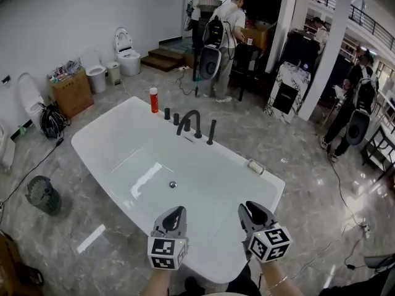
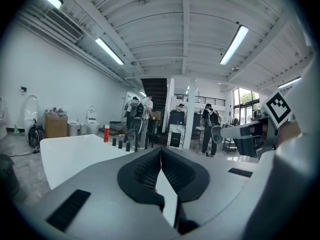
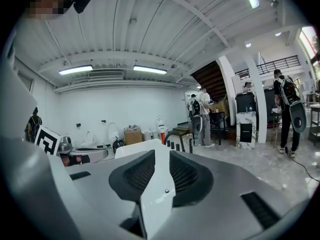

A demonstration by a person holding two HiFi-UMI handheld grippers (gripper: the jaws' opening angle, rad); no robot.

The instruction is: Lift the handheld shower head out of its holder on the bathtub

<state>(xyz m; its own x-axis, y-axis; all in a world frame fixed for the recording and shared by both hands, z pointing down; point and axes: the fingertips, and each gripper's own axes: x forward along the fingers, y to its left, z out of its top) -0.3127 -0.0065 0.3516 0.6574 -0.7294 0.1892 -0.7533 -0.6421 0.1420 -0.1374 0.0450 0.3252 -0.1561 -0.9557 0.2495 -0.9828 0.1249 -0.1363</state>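
"Where's the thing they're after?"

"That slim black handheld shower head, upright in its holder on the far rim of the big white oval bathtub. It's just above the middle of the head view, at the right end of the row of black fittings. Both tongs are low in the frame by the near rim, well apart from it."

"Are the tongs ready?"

"The left tongs are pressed together on nothing. The right tongs stand spread, also empty."

"So what could go wrong?"

"The reach, I'd say, since it goes across the whole basin. The curved black spout stands just left of the shower head, so tongs coming in at a slant could knock it or pinch the wrong fitting. The shower head looks thin and glossy, and an off-centre pinch might let it slip and clatter into the bathtub. Pulled sideways rather than straight up, it could bind in the holder."
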